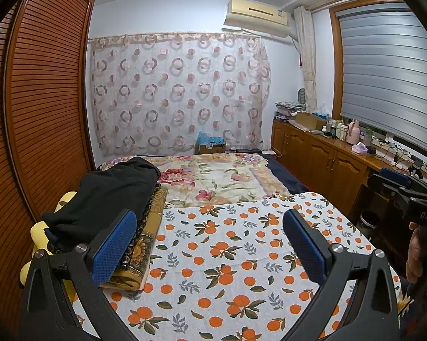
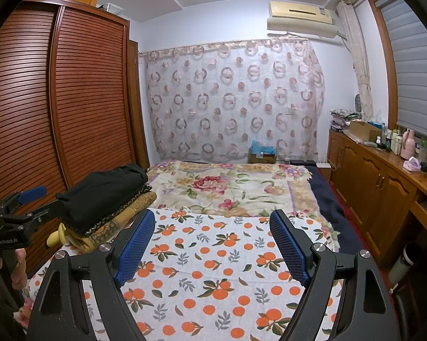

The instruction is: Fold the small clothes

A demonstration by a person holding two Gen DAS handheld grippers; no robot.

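Bedroom; white orange-print cloth (image 1: 242,244) flat on bed. Folded black garment (image 1: 105,199) stacked at left. Left gripper (image 1: 210,241), right gripper (image 2: 210,244) wide apart, empty.

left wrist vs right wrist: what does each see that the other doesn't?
Only the left wrist view shows the right gripper, at its right edge. Only the right wrist view shows the left gripper, at its left edge, and a second wardrobe door. Both show the orange-print cloth, the stack of folded clothes, the floral blanket and the curtain. Both grippers are open and hold nothing.
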